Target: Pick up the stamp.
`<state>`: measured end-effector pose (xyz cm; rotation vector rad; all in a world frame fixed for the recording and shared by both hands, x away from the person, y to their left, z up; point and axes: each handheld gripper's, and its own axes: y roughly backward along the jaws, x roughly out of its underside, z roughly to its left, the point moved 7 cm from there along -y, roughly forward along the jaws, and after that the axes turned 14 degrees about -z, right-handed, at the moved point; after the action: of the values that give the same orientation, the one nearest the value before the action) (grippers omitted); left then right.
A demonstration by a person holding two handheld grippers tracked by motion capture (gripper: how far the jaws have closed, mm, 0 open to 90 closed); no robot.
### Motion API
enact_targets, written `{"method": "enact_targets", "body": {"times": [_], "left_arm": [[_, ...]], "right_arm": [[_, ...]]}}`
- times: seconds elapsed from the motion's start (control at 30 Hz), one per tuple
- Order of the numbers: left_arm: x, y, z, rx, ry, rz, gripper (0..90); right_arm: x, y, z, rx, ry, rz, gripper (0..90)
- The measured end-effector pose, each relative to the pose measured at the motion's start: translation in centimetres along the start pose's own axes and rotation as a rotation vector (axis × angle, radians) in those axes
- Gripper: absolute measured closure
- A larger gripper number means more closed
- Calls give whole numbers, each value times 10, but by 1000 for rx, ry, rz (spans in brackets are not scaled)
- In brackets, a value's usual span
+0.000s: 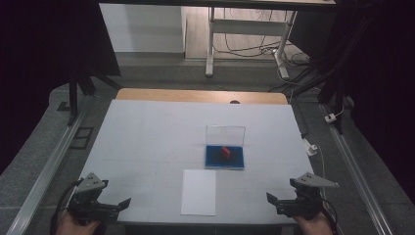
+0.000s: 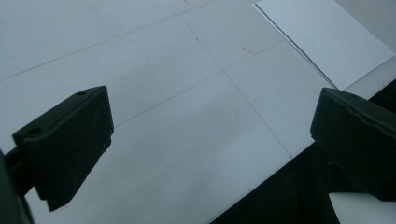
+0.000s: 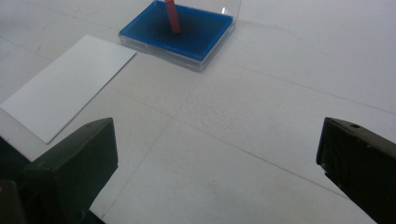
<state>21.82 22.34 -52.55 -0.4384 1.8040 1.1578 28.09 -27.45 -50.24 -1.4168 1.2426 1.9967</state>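
A shallow clear case point(image 1: 225, 157) with a blue pad inside lies right of the table's middle, its see-through lid point(image 1: 225, 134) standing up behind it. A small red block point(image 1: 225, 152) rests on the blue pad. The right gripper view has the case point(image 3: 205, 42) at the top with the red block point(image 3: 173, 16) upright in it. A white sheet of paper point(image 1: 198, 192) lies in front of the case. My left gripper point(image 1: 122, 203) is at the near left corner and my right gripper point(image 1: 272, 201) at the near right. Both stand open with nothing between the jaws point(image 2: 210, 135) point(image 3: 217, 158).
The white table top point(image 1: 147, 137) carries faint grid lines. Its near edge runs just under my left gripper, with the paper point(image 2: 327, 39) off to that gripper's right. Metal rails flank the table, and a desk frame with cables stands beyond its far edge.
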Motion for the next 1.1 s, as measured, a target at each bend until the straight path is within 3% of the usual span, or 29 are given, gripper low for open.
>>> {"method": "enact_targets", "body": {"times": [0.33, 0.53, 1.1], "left_arm": [[1, -1, -2, 18, -20, 13, 6], [1, -2, -2, -1, -20, 17, 22], [1, -3, -2, -15, -17, 28, 21]], "right_arm": [[2, -3, 4, -42, 18, 36, 0], [3, -4, 6, -60, 27, 47, 0], [2, -3, 6, -58, 38, 43, 0]]}}
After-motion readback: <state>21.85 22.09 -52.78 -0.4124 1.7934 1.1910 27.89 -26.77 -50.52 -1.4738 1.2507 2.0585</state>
